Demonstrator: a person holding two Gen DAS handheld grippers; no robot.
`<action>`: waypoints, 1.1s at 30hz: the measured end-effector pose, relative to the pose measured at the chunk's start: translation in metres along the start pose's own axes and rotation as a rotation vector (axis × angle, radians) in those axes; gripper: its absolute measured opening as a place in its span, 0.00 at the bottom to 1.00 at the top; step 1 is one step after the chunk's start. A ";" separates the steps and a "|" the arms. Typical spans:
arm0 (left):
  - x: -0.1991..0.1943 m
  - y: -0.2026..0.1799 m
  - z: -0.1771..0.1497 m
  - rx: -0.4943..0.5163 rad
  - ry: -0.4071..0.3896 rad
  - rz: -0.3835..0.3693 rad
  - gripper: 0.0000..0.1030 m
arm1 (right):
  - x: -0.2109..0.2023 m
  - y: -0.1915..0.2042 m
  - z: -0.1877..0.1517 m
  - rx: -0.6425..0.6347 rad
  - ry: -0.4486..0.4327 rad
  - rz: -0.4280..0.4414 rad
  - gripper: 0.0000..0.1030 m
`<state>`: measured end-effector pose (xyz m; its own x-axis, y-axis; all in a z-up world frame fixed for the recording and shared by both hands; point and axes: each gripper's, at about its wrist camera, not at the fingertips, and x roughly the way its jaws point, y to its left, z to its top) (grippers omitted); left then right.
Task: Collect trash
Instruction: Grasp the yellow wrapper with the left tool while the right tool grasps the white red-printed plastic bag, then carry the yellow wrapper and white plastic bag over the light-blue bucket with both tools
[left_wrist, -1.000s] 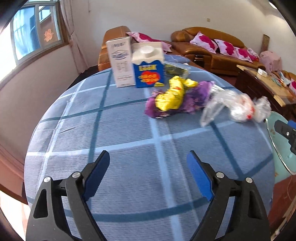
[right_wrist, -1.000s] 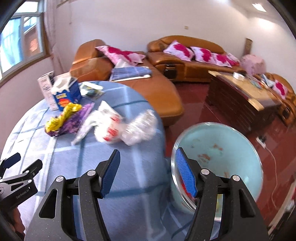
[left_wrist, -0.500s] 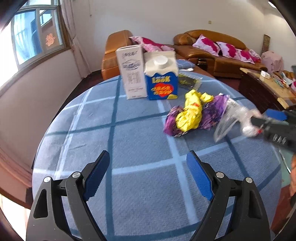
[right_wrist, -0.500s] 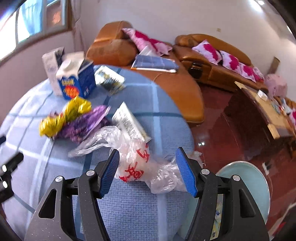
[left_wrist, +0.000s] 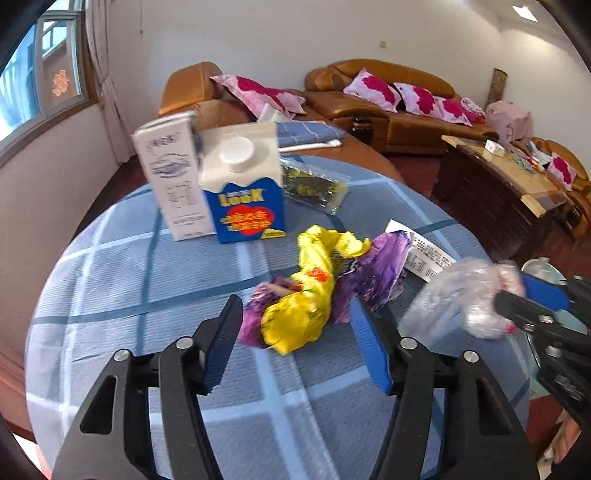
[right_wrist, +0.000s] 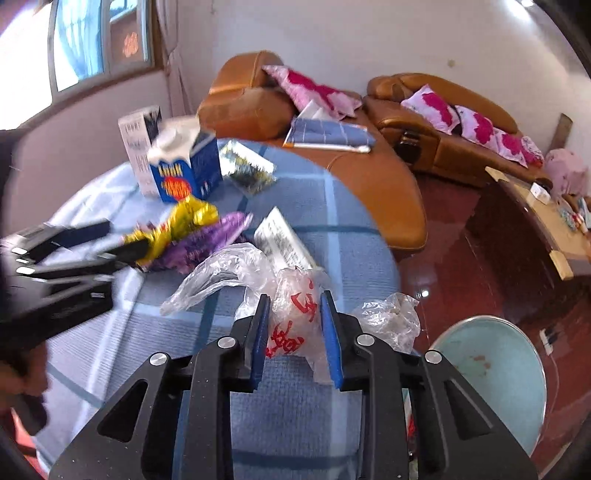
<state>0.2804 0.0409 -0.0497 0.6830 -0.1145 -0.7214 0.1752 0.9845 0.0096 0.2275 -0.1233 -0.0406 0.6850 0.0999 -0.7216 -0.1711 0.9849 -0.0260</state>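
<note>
Right gripper (right_wrist: 295, 325) has just been closing on plastic bag (right_wrist: 291, 317); left gripper (left_wrist: 299, 332) narrowing round yellow wrapper (left_wrist: 306, 306), no contact yet. Squeeze fully b4 lifting twd bin (right_wrist: 517, 369).

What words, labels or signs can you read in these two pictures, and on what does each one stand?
"LOOK": yellow letters on the blue carton.
Red characters on the clear plastic bag: too crumpled to read.
Print on the white carton: too small and blurred.
Print on the white printed label: too small.
Print on the yellow wrapper: unreadable.
Red ornament on the window: no legible text.
</note>
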 end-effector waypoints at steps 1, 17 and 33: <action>0.006 -0.006 0.001 0.021 0.004 0.005 0.58 | -0.004 -0.002 -0.001 0.017 -0.004 0.008 0.27; -0.021 0.003 -0.008 -0.010 -0.037 -0.040 0.26 | -0.029 -0.009 -0.015 0.095 -0.043 -0.004 0.27; -0.074 -0.007 -0.068 -0.016 -0.004 0.023 0.26 | -0.064 -0.003 -0.051 0.116 -0.063 -0.037 0.27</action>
<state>0.1799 0.0520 -0.0436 0.6897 -0.0920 -0.7183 0.1477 0.9889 0.0152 0.1479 -0.1401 -0.0298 0.7328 0.0685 -0.6769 -0.0644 0.9974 0.0312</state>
